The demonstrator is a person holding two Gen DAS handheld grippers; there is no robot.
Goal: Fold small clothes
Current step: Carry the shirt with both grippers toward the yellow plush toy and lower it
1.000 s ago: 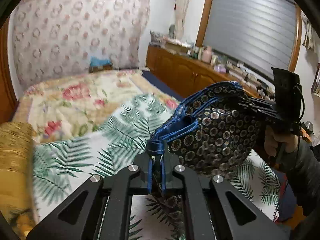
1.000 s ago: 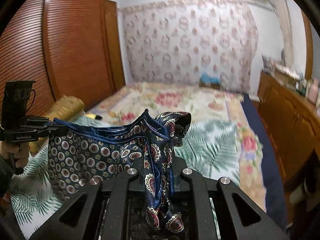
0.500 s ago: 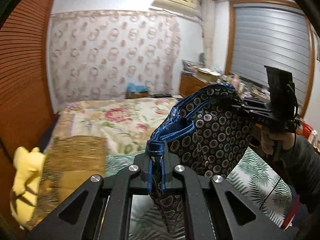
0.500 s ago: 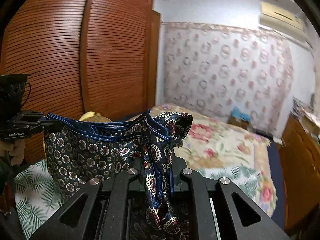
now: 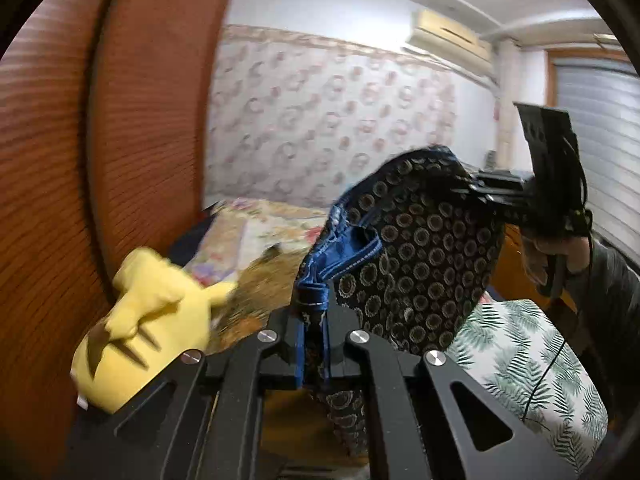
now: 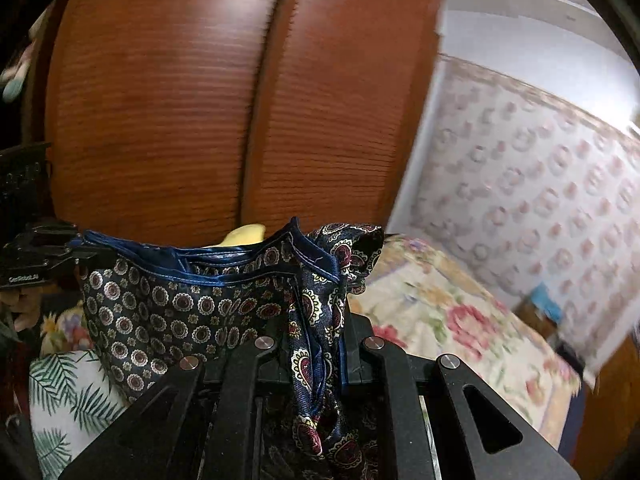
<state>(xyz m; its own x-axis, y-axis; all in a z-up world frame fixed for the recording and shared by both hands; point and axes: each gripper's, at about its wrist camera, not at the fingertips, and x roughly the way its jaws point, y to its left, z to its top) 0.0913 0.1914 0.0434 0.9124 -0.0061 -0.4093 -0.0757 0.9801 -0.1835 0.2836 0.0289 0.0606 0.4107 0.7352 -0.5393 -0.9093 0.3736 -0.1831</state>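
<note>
1. Between the two grippers, one dark patterned garment (image 5: 416, 264) with blue trim hangs stretched in the air, held at both ends.
2. The left gripper (image 5: 314, 320) is clamped tight on a bunched blue-edged corner of the garment; the rest of the cloth rises ahead and to the right of it.
3. The right gripper (image 6: 316, 344) is closed on the opposite end, with a folded wad of the fabric pinched between its fingers and trailing down toward the camera.
4. In the right wrist view, the garment spreads out to the left of the gripper, its blue hem sagging between the two grips.
5. A hand (image 5: 548, 256) in a dark sleeve holds the right gripper's handle, seen at the far right of the left wrist view.
6. Below and left of the left gripper lies one yellow plush toy (image 5: 148, 328), blurred, probably resting against a golden-brown cushion (image 5: 260, 288).
7. Beneath the garment is one bed (image 6: 452, 320), with a floral cover and a palm-leaf cloth (image 5: 528, 360).
8. Behind it all stands a slatted wooden wardrobe (image 6: 240, 120).
</note>
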